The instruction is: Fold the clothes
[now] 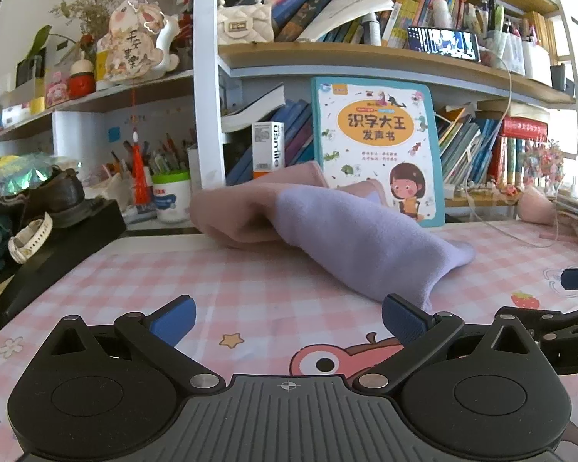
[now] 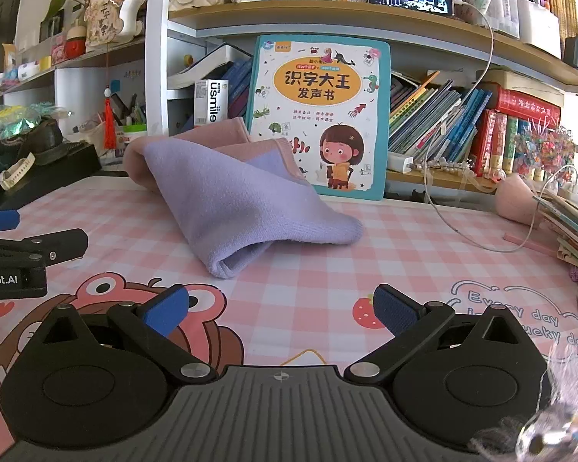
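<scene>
From the left wrist, one crumpled cloth (image 1: 339,231), lilac on one face and pink on the other, lay bunched on the pink checked mat (image 1: 212,288) ahead of the left gripper (image 1: 287,321), whose two blue pads stood wide apart, gripping nothing. From the right wrist, that single cloth (image 2: 231,200) sat before one upright picture book (image 2: 320,115), and the right gripper (image 2: 279,310) gaped equally wide and empty

Crowded wooden bookshelves (image 2: 366,23), pink checked desk mat (image 2: 404,238) (cartoon prints), daylight from right
</scene>
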The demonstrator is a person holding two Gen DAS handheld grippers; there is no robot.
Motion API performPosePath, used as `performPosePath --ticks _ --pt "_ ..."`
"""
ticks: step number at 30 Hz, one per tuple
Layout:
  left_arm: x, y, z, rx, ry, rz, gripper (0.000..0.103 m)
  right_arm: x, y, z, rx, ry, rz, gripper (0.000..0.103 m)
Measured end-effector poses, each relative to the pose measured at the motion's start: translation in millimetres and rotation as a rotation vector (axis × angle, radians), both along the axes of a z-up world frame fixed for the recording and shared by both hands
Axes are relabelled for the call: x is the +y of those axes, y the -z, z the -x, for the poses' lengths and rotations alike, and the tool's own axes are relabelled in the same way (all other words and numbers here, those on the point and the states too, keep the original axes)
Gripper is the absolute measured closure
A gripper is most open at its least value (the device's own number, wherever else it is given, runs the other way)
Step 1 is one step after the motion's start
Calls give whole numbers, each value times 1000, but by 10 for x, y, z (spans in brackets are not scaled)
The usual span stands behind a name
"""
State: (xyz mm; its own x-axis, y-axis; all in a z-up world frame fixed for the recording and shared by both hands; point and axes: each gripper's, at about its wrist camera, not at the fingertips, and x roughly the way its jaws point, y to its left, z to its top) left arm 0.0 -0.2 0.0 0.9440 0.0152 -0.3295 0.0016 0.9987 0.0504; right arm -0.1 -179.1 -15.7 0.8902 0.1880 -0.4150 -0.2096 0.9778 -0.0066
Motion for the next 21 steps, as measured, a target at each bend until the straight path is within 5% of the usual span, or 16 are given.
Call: performPosePath --ticks 21 --pt "-24 -1 -9 3 5 -20 0 -22 -5 12 -5 3 -9 0"
